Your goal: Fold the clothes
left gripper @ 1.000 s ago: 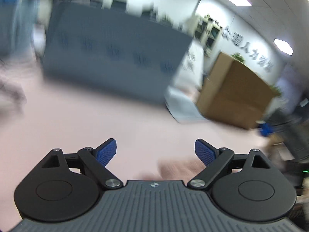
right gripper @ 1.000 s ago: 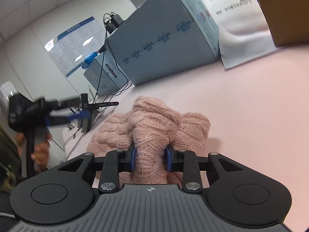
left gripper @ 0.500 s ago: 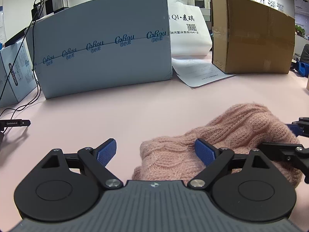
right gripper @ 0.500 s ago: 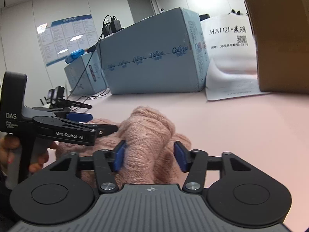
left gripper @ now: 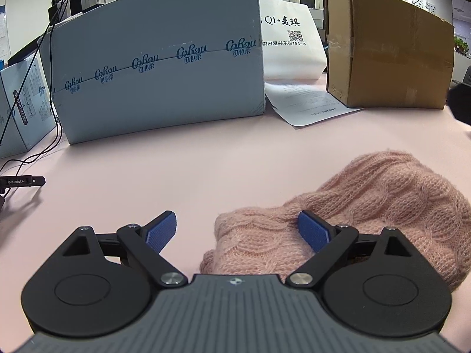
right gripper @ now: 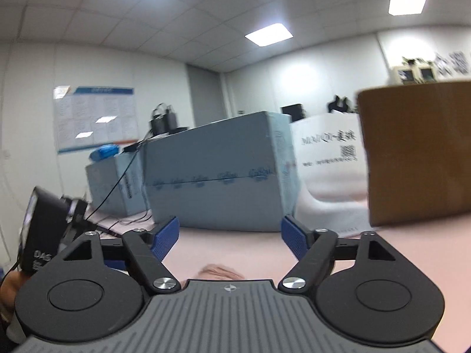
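A pink cable-knit sweater (left gripper: 368, 206) lies bunched on the pink table (left gripper: 176, 170), at the lower right of the left wrist view. My left gripper (left gripper: 235, 220) stands wide open low over the sweater's left end. Its right pad (left gripper: 313, 231) rests against a fold of the knit, and its left pad (left gripper: 162, 231) is over bare table. My right gripper (right gripper: 229, 226) is open and points nearly level, with nothing between its fingers. Only a sliver of the sweater (right gripper: 220, 272) shows just above its body. The hand-held left gripper's body (right gripper: 44, 235) shows at the left of the right wrist view.
A long blue-grey carton (left gripper: 159, 67) stands across the back, with a smaller box (left gripper: 20, 103) and cables to its left. A white bag (left gripper: 290, 38), a paper sheet (left gripper: 309, 103) and a brown cardboard box (left gripper: 388, 50) stand back right. A small black device (left gripper: 20, 181) lies far left.
My right gripper let go of the sweater, opened, then rose and tipped up until the knit nearly left its view. My left gripper came down to the sweater and has since stayed still.
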Action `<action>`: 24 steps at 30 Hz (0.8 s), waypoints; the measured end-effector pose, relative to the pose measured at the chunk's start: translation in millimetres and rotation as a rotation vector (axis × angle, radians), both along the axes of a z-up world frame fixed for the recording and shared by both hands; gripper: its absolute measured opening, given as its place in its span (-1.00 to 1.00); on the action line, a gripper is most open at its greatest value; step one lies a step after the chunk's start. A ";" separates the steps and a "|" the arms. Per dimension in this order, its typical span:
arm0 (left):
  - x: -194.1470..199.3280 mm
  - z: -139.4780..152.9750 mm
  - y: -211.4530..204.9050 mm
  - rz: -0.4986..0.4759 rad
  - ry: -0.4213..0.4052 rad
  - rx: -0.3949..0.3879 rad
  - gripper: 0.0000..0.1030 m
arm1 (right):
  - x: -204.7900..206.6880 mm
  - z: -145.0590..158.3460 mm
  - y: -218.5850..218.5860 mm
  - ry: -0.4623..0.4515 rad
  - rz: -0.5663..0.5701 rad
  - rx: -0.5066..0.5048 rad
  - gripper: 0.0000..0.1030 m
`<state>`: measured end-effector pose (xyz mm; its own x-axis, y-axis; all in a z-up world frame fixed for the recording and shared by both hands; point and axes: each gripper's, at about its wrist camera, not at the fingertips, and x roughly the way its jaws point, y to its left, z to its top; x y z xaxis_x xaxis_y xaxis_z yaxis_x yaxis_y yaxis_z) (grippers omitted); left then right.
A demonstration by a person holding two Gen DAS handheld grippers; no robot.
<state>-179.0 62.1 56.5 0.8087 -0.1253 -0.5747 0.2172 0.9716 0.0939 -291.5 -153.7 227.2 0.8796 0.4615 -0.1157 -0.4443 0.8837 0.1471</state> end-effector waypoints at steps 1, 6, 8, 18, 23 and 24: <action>0.1 -0.6 -0.5 0.001 -0.001 0.002 0.76 | 3.6 -0.4 8.8 0.021 0.023 -0.031 0.17; -2.0 -8.1 -4.1 0.021 -0.010 0.054 0.94 | 43.5 -41.4 33.5 0.242 0.002 -0.158 0.15; -1.1 -14.3 -3.2 0.031 -0.006 0.053 1.00 | 64.7 -65.9 16.2 0.390 -0.029 -0.072 0.61; 9.1 -18.6 20.3 0.006 0.083 -0.088 1.00 | 77.3 -76.5 -7.9 0.524 -0.015 0.106 0.79; 12.7 -20.4 31.2 -0.023 0.112 -0.155 1.00 | 75.7 -76.4 -12.3 0.526 0.000 0.126 0.89; 13.4 -20.7 33.4 -0.028 0.118 -0.167 1.00 | 75.3 -76.2 -12.8 0.526 0.001 0.126 0.90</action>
<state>-165.6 95.6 35.9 0.7320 -0.2479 -0.6346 0.2440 0.9651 -0.0955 -216.2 -166.5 151.0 0.7174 0.5011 -0.4839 -0.2828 0.8443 0.4552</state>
